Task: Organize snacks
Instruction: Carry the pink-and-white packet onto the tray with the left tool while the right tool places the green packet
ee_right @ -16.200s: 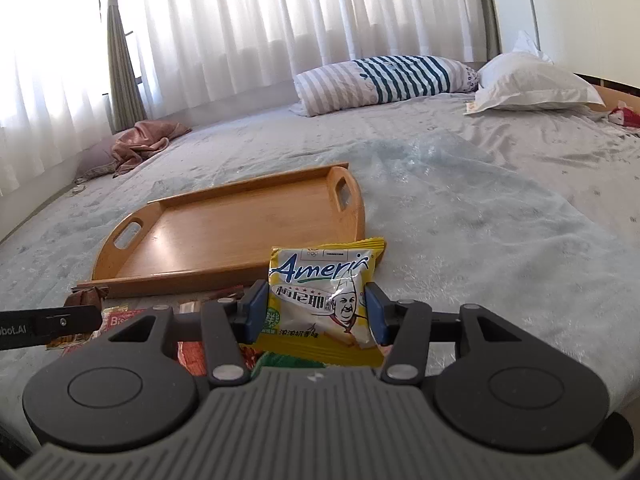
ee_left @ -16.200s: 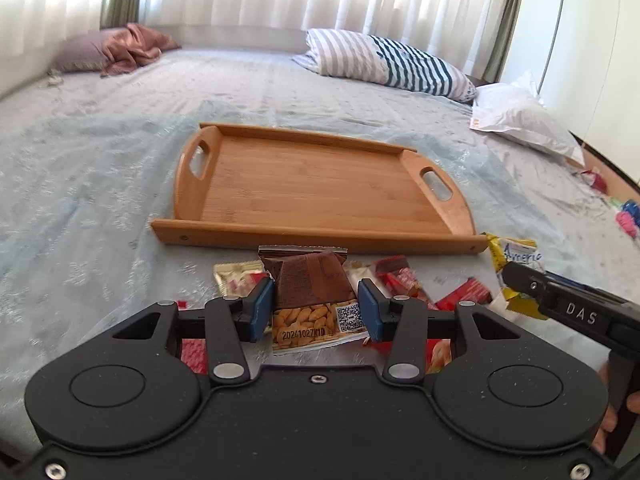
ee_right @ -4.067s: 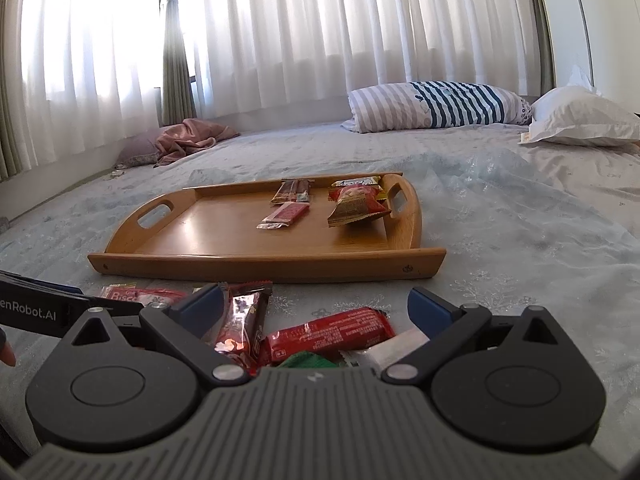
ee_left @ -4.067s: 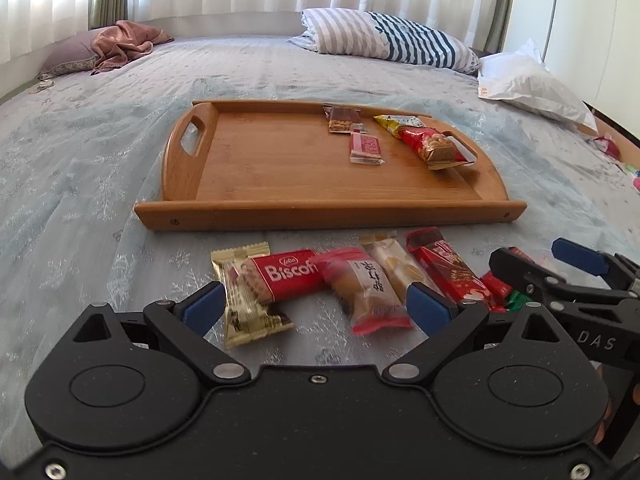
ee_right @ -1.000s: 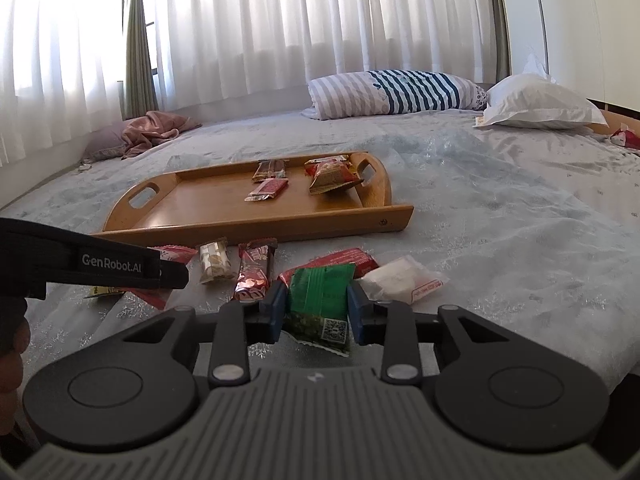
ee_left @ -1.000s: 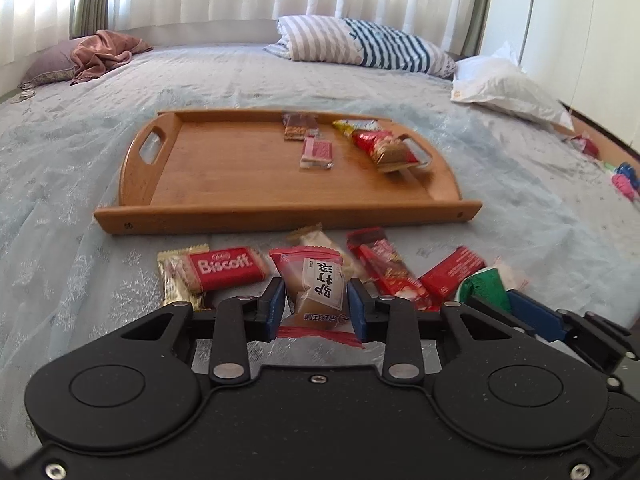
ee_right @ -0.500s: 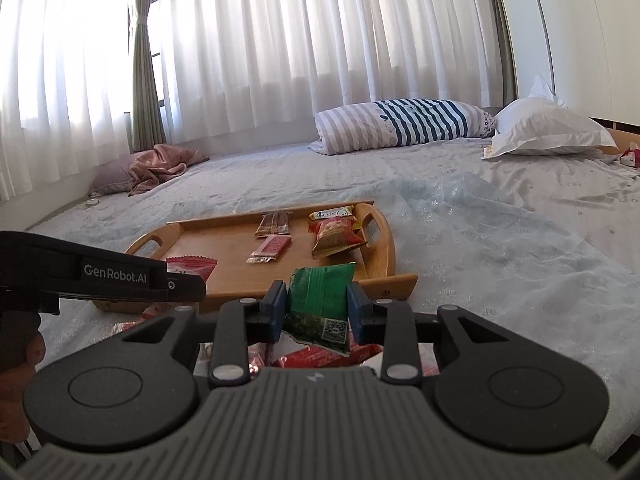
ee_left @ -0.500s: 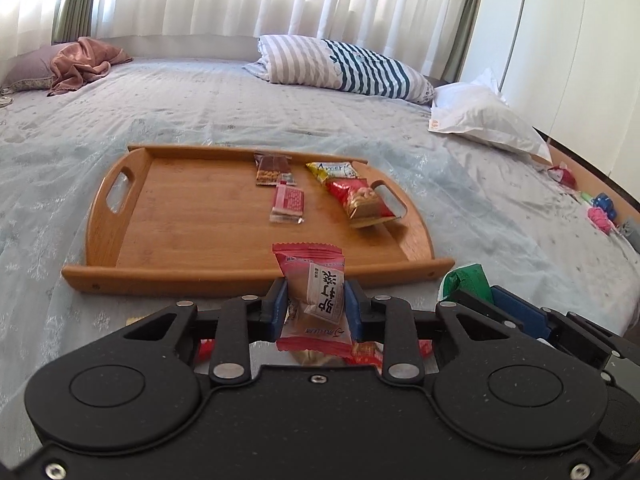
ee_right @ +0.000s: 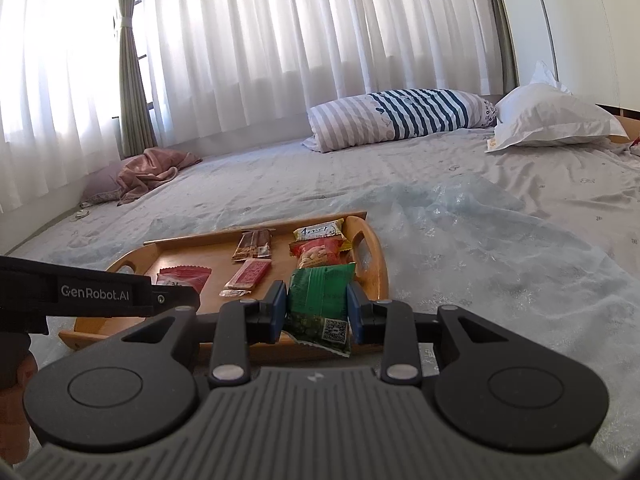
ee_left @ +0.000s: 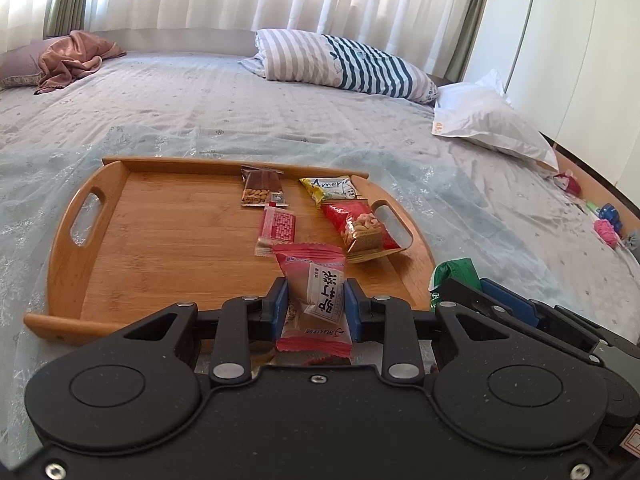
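Observation:
My left gripper (ee_left: 313,300) is shut on a pink snack packet (ee_left: 316,296) and holds it above the near edge of the wooden tray (ee_left: 160,240). My right gripper (ee_right: 317,308) is shut on a green snack packet (ee_right: 320,300), held over the tray's near right corner (ee_right: 380,276). The green packet also shows in the left wrist view (ee_left: 454,274). On the tray lie a brown almond bar (ee_left: 260,190), a pink wafer packet (ee_left: 278,232), a yellow packet (ee_left: 332,190) and a red peanut packet (ee_left: 360,228).
The tray sits on a bed covered by a light blue sheet (ee_left: 180,120). A striped pillow (ee_left: 344,64), a white pillow (ee_left: 488,124) and a pink blanket (ee_left: 72,60) lie at the far side. Small toys (ee_left: 604,224) lie at the right edge.
Both grippers have lifted and moved forward with their packets, from over the loose snacks on the sheet to the tray's near edge. The loose snacks have dropped out of sight below.

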{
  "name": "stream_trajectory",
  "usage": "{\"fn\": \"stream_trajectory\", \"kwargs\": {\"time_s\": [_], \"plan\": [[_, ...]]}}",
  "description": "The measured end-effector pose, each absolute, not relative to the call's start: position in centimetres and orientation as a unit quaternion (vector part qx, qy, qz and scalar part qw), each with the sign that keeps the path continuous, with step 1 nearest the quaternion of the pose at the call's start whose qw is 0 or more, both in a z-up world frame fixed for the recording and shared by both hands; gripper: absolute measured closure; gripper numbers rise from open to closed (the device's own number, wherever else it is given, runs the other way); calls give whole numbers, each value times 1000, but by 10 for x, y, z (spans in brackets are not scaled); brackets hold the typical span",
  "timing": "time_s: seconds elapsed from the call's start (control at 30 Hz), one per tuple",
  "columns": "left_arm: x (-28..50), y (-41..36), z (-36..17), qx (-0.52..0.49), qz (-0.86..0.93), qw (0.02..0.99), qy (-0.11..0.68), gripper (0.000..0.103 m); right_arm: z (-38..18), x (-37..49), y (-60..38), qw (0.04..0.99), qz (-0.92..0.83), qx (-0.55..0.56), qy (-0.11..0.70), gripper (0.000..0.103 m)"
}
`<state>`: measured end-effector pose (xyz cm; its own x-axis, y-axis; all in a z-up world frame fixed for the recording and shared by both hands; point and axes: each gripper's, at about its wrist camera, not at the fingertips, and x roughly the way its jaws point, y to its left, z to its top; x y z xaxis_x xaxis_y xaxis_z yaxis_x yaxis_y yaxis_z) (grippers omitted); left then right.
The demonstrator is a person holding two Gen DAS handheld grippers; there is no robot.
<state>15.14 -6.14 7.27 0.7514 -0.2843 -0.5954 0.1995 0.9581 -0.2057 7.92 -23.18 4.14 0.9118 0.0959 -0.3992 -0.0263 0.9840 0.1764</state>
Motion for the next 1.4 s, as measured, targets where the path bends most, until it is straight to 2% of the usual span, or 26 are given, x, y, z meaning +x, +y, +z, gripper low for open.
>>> {"fn": "stream_trajectory", "kwargs": {"time_s": [0.57,1.4], "plan": [[215,-84,42,-37,-93,930,355,75,22,135,-232,967,36,51,248,66],[235,-93,24,-25,-77,928,363,75,7,157,-231,960,37,48,274,66]]}}
